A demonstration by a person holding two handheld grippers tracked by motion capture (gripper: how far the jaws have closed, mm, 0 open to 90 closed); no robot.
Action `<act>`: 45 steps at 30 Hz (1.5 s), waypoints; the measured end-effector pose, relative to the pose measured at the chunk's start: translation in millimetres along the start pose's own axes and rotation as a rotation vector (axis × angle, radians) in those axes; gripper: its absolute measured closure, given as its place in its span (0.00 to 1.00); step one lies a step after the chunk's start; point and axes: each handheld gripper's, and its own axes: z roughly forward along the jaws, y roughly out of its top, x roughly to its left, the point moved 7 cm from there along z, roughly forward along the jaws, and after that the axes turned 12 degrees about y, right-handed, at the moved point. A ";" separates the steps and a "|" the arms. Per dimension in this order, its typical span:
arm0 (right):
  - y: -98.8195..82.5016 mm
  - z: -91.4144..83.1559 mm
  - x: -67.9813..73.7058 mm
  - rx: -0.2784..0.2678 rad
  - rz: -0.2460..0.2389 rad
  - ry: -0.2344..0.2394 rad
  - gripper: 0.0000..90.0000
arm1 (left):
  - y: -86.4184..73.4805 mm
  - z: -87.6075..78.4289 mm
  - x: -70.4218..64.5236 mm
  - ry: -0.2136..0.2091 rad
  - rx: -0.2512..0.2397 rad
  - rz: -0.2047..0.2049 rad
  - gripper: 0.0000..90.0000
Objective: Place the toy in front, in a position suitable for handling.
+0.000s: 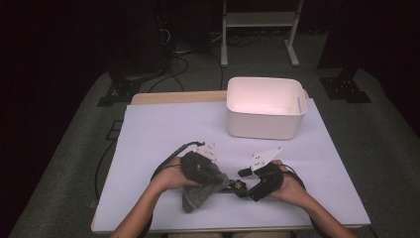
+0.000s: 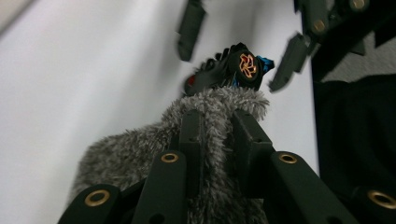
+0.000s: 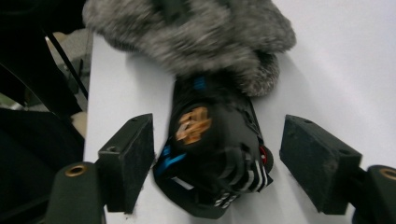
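Left gripper (image 1: 224,179): you have its jaws pinched almost together on the grey furry cover (image 1: 200,191); in the left gripper view the fur (image 2: 205,140) bulges around both jaws.
Right gripper (image 1: 243,184): your jaws stand wide apart on either side of the black device (image 3: 210,158), pads clear of it (white table shows in both gaps), so nothing is held.
Black device: lies on the white table (image 1: 163,134) at the near middle, between your two hands; one end is tucked into the furry cover, the other end, with an orange emblem, sticks out toward the right gripper.
Furry cover: near-left of centre, under your left hand (image 1: 171,177), touching the table.
White bin (image 1: 265,106): far right of the table, upright, well apart from both grippers (inside looks bare, though its near floor is hidden).
Right hand (image 1: 292,187): near right, just beside the device.
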 end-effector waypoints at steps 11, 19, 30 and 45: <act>-16.2 20.0 7.8 0.103 0.015 -0.011 0.14 | -16.9 6.2 -22.5 -0.034 0.021 0.027 0.83; -23.1 28.7 10.4 0.144 -0.042 -0.005 0.26 | -20.1 10.6 -18.9 -0.048 -0.026 -0.021 0.83; -27.9 20.8 -4.9 0.176 -0.121 -0.048 0.26 | 13.1 34.1 -9.2 -0.008 -0.011 0.024 0.77; -29.3 20.9 -4.4 0.159 -0.118 -0.053 0.25 | 0.2 13.1 -11.8 0.071 0.004 0.001 0.31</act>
